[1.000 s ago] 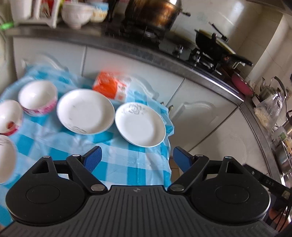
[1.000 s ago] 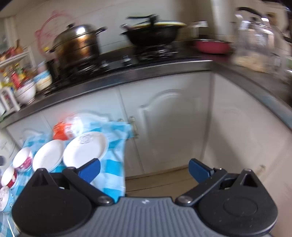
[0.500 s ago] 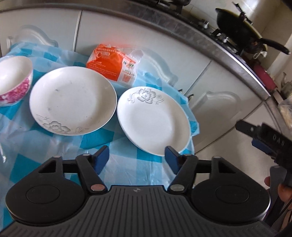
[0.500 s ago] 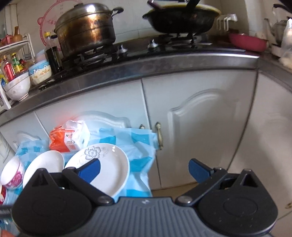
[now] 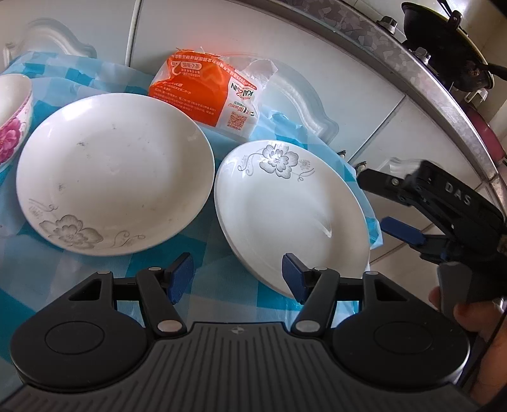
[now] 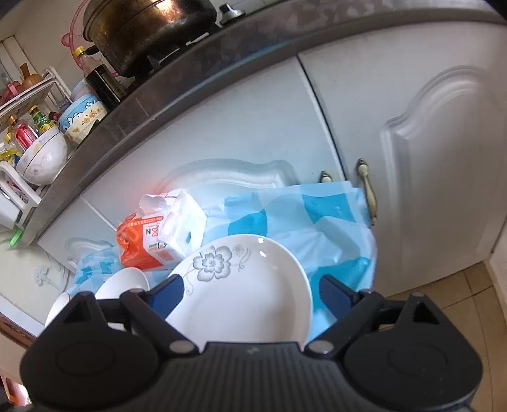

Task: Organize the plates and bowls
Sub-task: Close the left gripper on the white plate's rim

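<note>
Two white plates lie side by side on a blue checked tablecloth (image 5: 95, 285). The larger plate (image 5: 114, 171) is on the left and the flowered plate (image 5: 291, 209) (image 6: 247, 285) on the right. A pink-flowered bowl (image 5: 12, 120) sits at the far left edge. My left gripper (image 5: 237, 277) hovers low over the cloth in front of both plates. Its jaws are closing with only cloth between them, and the right pad overlaps the flowered plate's near rim. My right gripper (image 5: 383, 206) (image 6: 252, 294) is at that plate's right edge, jaws closing around the rim, pads not pressing.
An orange tissue pack (image 5: 209, 92) (image 6: 149, 241) lies behind the plates against white cabinet doors (image 6: 427, 158). Above runs a counter with a large pot (image 6: 142, 28), a black pan (image 5: 443, 47) and bowls on a rack (image 6: 41, 158). A hand (image 5: 475, 317) holds the right gripper.
Both grippers have dropped and closed in on the plates, with their jaws narrower than before. The right gripper has come to the flowered plate's right edge.
</note>
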A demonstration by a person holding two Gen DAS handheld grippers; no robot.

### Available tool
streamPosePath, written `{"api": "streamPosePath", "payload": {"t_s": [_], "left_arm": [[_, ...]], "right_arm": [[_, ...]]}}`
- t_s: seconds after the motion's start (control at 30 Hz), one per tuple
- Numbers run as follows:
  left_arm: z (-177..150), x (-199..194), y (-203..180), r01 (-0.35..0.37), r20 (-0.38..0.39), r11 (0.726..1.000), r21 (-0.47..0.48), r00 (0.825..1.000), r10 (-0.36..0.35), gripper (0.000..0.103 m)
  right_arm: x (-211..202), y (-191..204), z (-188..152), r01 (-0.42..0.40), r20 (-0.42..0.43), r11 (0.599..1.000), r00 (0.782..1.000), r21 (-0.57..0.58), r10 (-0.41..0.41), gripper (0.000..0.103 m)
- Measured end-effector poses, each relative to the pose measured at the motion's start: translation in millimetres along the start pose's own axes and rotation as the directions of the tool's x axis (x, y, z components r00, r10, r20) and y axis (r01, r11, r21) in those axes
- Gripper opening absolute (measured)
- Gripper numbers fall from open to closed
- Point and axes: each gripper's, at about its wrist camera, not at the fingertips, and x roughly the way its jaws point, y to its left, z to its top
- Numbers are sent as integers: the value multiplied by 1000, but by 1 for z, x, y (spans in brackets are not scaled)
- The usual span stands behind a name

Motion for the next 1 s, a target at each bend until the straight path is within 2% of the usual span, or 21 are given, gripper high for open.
{"api": "streamPosePath", "payload": {"t_s": [0.13,0.3,0.5,0.73,1.0], "left_arm": [[4,12,-2,1,5,1000,7,1000,-1,68],[8,22,-3,6,-1,1000,23,1000,-6,48],[18,35,-2,-5,14,1000,30,1000,4,38],[28,48,-2,-21,28,999,35,999,20,31],[26,52,-8,-58,45,997,51,997,55,26]], "right_arm": [[15,-6,2,-38,-10,999,999,30,38,90],[31,-11,7,-45,-19,999,999,27,45,89],[48,-11,12,-55,-42,999,998,0,54,86],[53,-14,11,-58,-56,998,997,-6,58,78],[48,-13,8,-55,-57,998,997,2,56,77]]}}
